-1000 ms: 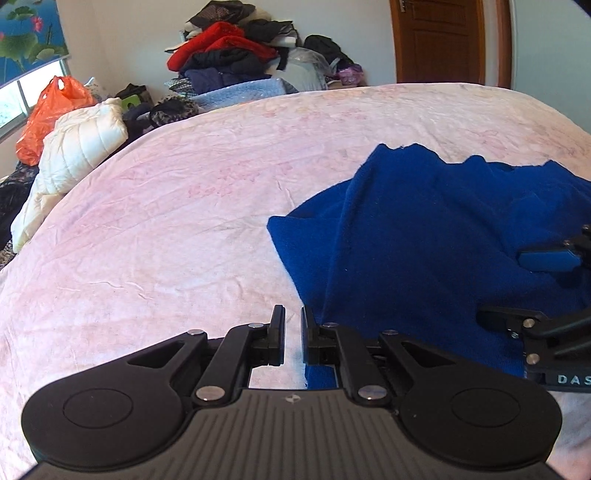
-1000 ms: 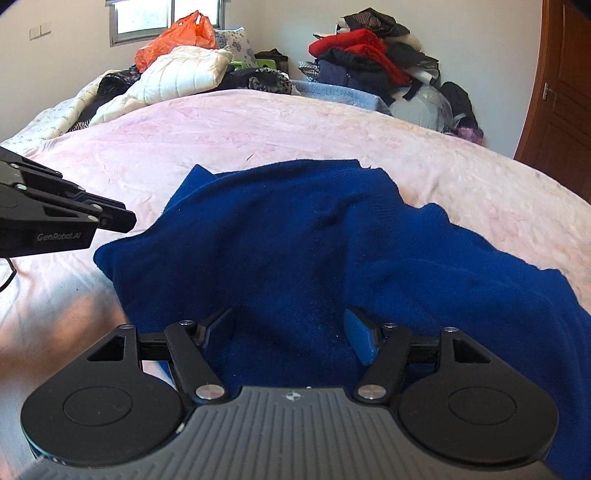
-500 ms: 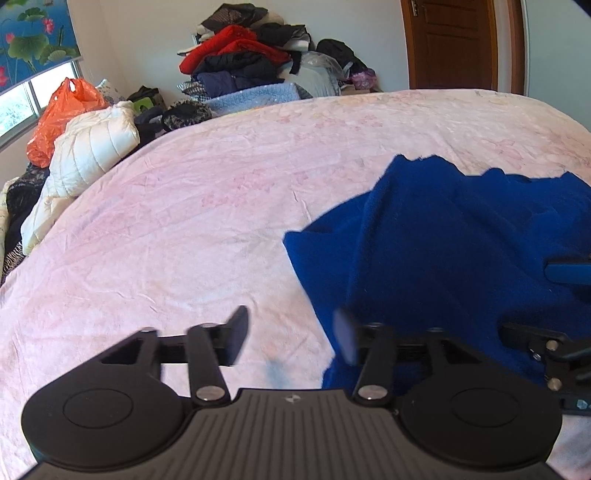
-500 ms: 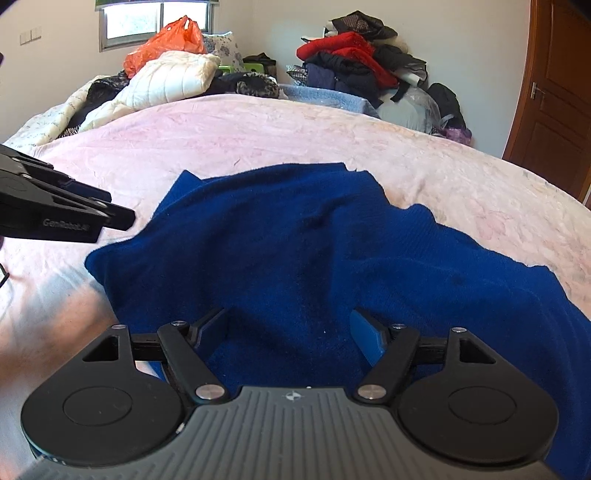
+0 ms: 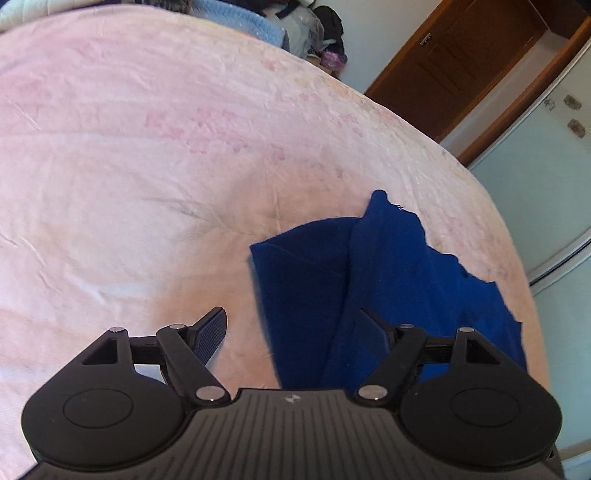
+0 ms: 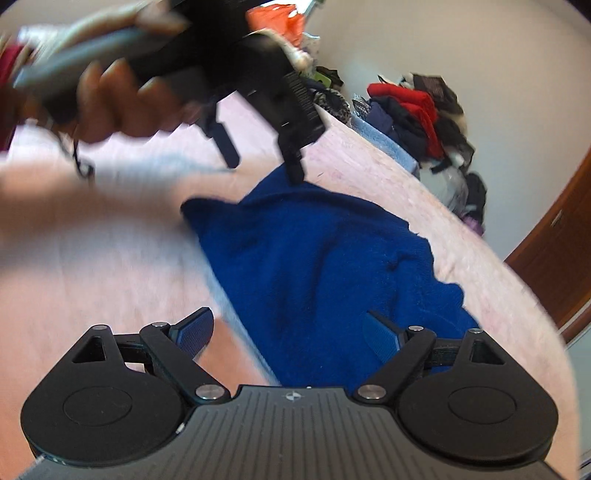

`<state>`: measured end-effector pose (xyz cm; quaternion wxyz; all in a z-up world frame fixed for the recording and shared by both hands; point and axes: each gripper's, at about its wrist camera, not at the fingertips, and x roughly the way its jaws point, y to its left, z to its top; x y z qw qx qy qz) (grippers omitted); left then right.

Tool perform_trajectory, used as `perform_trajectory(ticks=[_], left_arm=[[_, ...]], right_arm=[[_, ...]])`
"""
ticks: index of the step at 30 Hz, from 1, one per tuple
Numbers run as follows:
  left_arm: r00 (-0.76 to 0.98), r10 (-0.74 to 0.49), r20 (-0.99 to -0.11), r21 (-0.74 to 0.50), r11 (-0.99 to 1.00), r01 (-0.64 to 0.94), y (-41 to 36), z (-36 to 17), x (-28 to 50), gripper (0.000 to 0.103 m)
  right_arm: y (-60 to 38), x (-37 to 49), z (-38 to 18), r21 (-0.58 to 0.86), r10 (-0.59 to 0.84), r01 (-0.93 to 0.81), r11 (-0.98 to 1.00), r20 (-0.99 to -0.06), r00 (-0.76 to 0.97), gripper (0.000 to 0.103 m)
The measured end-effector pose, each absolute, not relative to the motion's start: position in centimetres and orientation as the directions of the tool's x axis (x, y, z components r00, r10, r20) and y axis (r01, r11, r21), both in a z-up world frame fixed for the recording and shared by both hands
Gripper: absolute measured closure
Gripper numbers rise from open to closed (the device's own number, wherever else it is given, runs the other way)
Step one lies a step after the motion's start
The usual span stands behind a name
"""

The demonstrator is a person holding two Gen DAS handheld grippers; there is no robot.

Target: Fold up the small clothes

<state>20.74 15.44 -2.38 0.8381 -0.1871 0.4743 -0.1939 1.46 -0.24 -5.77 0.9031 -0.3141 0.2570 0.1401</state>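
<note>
A dark blue knit garment [image 5: 388, 280] lies folded over itself on the pink bedspread [image 5: 147, 166]. My left gripper [image 5: 291, 321] hovers over its left edge with jaws opening wide; the cloth's edge runs between the fingers, but neither pad presses on it. In the right wrist view the garment [image 6: 314, 258] fills the middle. There my right gripper [image 6: 286, 325] is open and still opening above its near part, touching nothing. The left gripper [image 6: 263, 164], blurred and held by a hand [image 6: 122, 107], hangs over the garment's far corner.
A heap of red and dark clothes [image 6: 413, 107] sits past the bed's far end, beside a light blue blanket [image 5: 236, 18]. A brown door [image 5: 461, 62] and a pale wardrobe [image 5: 554, 184] stand to the right. The bed's edge [image 6: 535, 314] curves close behind the garment.
The left jaws went from shut to wide open, letting go of the cloth's edge. The right jaws widened. Both views rolled, and the left gripper rose above the garment's far corner.
</note>
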Motion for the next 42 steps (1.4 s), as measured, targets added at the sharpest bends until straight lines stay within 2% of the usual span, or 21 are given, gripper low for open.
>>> perform_trajectory(ticks=[5,8,11,13,15,16,17,18,19,20,21,22,23,27,29,35,42], left_arm=[[0.379,-0.642,-0.666,-0.624,0.758,0.189,13.7,-3.7,23.6,0.025],[0.37,-0.667,-0.647,-0.646,0.737,0.2,12.2,-4.1,25.2,0.019],[0.361,-0.69,-0.628,-0.668,0.715,0.205,10.8,-4.4,27.1,0.019],[0.358,-0.696,-0.623,-0.673,0.71,0.21,9.9,-4.5,28.2,0.019],[0.359,-0.69,-0.628,-0.661,0.717,0.221,9.1,-4.4,28.8,0.019],[0.362,-0.681,-0.636,-0.648,0.726,0.228,8.7,-4.2,29.0,0.02],[0.364,-0.669,-0.648,-0.631,0.739,0.235,8.3,-4.0,29.1,0.02],[0.371,-0.65,-0.663,-0.606,0.757,0.245,7.8,-3.8,29.1,0.027],[0.381,-0.621,-0.685,-0.567,0.783,0.256,7.2,-3.6,28.9,0.036],[0.39,-0.578,-0.717,-0.512,0.816,0.269,6.6,-3.4,28.7,0.054],[0.405,-0.538,-0.739,-0.461,0.843,0.278,6.0,-3.2,28.5,0.068],[0.413,-0.504,-0.759,-0.415,0.863,0.289,5.5,-3.0,28.2,0.077],[0.404,-0.492,-0.771,-0.4,0.868,0.294,5.2,-3.0,28.1,0.091],[0.457,-0.42,-0.784,-0.309,0.903,0.3,4.3,-1.9,26.3,0.094],[0.501,-0.377,-0.779,-0.239,0.917,0.319,3.5,-0.7,25.1,0.094],[0.6,-0.273,-0.752,-0.077,0.94,0.331,0.8,2.6,22.6,0.094],[0.629,-0.236,-0.74,-0.032,0.948,0.318,-1.7,4.6,21.7,0.094]], right_arm=[[0.9,3.3,-6.4,-0.599,-0.001,-0.323,0.733,-0.476,0.879,0.007],[1.4,5.2,-6.7,-0.633,-0.038,-0.282,0.721,-0.443,0.896,0.007],[1.8,6.8,-6.9,-0.642,-0.041,-0.273,0.716,-0.429,0.902,0.008],[2.0,7.6,-6.8,-0.635,-0.014,-0.302,0.711,-0.443,0.897,0.019],[2.7,8.2,-6.9,-0.632,0.008,-0.332,0.7,-0.458,0.889,0.036],[2.9,8.4,-7.0,-0.635,0.013,-0.34,0.694,-0.46,0.888,0.04],[3.1,8.5,-7.1,-0.636,0.018,-0.347,0.689,-0.464,0.885,0.047],[3.3,8.5,-7.1,-0.633,0.025,-0.357,0.687,-0.471,0.882,0.055],[3.6,8.5,-7.2,-0.628,0.031,-0.364,0.688,-0.476,0.879,0.059],[3.6,8.5,-7.2,-0.621,0.038,-0.37,0.691,-0.479,0.877,0.063],[3.5,8.5,-7.2,-0.61,0.047,-0.375,0.698,-0.483,0.874,0.064],[3.3,8.5,-7.1,-0.593,0.058,-0.381,0.709,-0.489,0.87,0.065],[2.9,8.5,-6.8,-0.57,0.073,-0.39,0.723,-0.499,0.864,0.072],[1.5,8.5,-5.8,-0.481,0.127,-0.405,0.777,-0.511,0.85,0.085],[0.5,8.2,-5.1,-0.436,0.16,-0.41,0.801,-0.504,0.849,0.086],[-3.3,7.0,-2.8,-0.222,0.271,-0.421,0.879,-0.494,0.826,0.087],[-6.9,5.1,-1.0,0.002,0.34,-0.382,0.924,-0.464,0.818,0.089]])
